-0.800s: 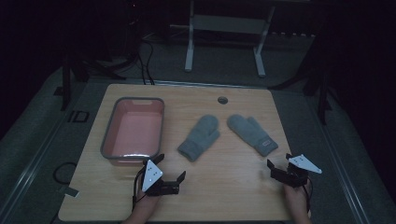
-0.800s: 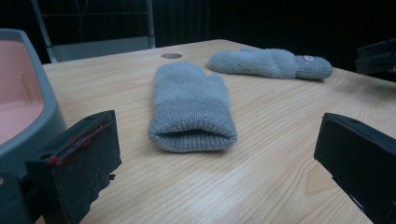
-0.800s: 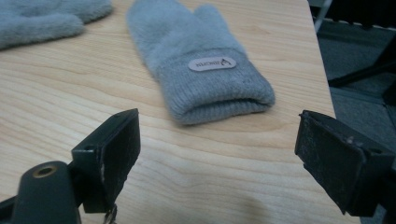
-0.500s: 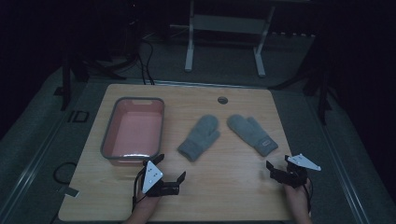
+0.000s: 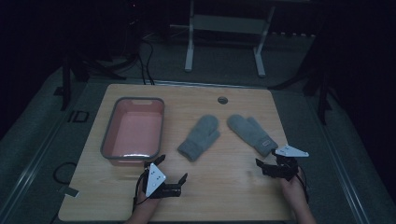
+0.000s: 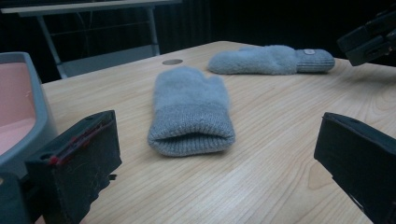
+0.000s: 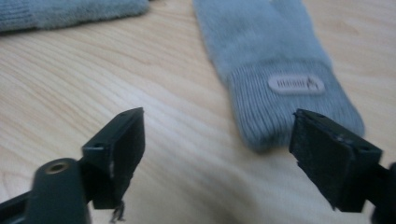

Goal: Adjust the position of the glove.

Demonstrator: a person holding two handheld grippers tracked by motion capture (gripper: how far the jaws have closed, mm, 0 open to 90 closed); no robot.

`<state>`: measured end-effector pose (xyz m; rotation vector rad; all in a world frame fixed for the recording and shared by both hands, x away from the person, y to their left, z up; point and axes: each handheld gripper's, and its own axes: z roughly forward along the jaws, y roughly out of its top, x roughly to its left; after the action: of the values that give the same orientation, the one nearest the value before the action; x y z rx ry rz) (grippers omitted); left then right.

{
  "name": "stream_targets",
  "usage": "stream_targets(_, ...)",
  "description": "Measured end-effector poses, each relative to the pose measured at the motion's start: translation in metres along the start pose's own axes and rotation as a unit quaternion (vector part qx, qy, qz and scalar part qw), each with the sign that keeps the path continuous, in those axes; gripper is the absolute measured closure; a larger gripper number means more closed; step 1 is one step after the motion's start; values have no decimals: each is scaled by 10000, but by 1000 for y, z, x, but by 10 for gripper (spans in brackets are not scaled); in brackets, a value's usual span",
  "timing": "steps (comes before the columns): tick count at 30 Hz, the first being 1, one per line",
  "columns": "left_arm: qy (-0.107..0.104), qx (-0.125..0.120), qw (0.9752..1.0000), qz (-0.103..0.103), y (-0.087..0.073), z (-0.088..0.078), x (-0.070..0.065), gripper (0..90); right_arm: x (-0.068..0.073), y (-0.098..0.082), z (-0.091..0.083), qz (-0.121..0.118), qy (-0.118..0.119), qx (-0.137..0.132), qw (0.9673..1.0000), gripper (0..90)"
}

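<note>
Grey fleece, twice over: two grey knitted mittens lying flat on the pale wooden desk (image 5: 233, 186), well apart from both tongs.

Left grey mitten (image 5: 200, 136) in the middle of the high view, cuff toward the lower left, fingertip end toward the upper right; long axis slanting up and right. Seen from the left gripper view as a cuff opening facing the camera at centre frame (image 6: 191, 112), straight ahead between the two black jaws, near but not touched.

Right grey mitten (image 5: 252, 132) just right of centre, fingertips toward the upper left, ribbed cuff toward the lower right, so the cuff end points at the right tongs (image 5: 270, 168) in the lower right of the frame. In the right gripper view the same cuff (image 7: 285, 98) sits in the upper right, above the right-hand jaw, a shade off the centre line.

Left tongs (image 5: 173, 170) at lower centre-left, jaws spread wide, nothing between them. Right tongs likewise spread wide and empty.

Judged nearer: right tongs to the right mitten's cuff, left tongs to the left mitten's cuff, one each. Likely wants a small shift of the right tongs toward the cuff.

Pink plastic tub with a grey rim (image 5: 108, 135) at centre left, just above the left tongs.

Oval pale patch on the right mitten's cuff (image 7: 296, 84), lettering present but too blurred to read.
</note>
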<state>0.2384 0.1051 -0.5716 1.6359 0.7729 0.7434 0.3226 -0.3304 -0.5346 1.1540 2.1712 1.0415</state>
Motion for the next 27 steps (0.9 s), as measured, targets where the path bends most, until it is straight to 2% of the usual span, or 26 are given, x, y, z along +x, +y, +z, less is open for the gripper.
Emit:
stream_targets(3, -32, 7, 10000, -65, 0, 0, 1, 7, 2, 9, 3, -104, 40, -101, 9999, 165)
stream_targets(6, -18, 4, 9999, -102, 0, -1, 1, 7, 4, 19, 5, 72, 318, -48, 9995, 207)
stream_targets(7, -18, 6, 10000, -80, 0, -1, 0, 7, 5, 23, 6, 61, 338, -3, 9994, 209)
stream_targets(9, -2, 21, 9999, -138, 0, -1, 1, 7, 12, 33, 9, -141, 360, -28, 9992, 209)
stream_targets(11, 5, 25, 9998, -175, 0, -1, 2, 7, 15, 36, 10, -157, 445, -69, 9989, 209)
stream_targets(13, -49, 31, 9996, -294, 0, 0, 3, 7, 22, 49, 18, -302, 683, -124, 9971, 209)
stream_targets(14, -108, 40, 9993, -365, 0, 0, 4, 7, 22, 49, 18, -302, 683, -124, 9971, 209)
stream_targets(15, -140, 52, 9991, -408, 0, 0, 4, 7, 26, 55, 23, -419, 746, -147, 9962, 206)
stream_targets(16, -127, 57, 9991, -401, 0, 0, 4, 7, 26, 55, 23, -419, 746, -147, 9962, 206)
stream_targets(18, -121, 57, 9992, -383, 0, 0, 3, 7, 33, 66, 34, -528, 890, -188, 9945, 196)
stream_targets(23, -92, 42, 9992, -398, 0, 0, 4, 7, 41, 78, 45, -647, 979, -152, 9930, 193)
stream_targets(25, -97, 36, 9991, -402, 0, 0, 4, 7, 50, 95, 59, -665, 1328, -177, 9888, 156)
stream_targets(27, -101, 38, 9992, -389, 0, 0, 3, 7, 52, 99, 63, -644, 1378, -185, 9882, 135)
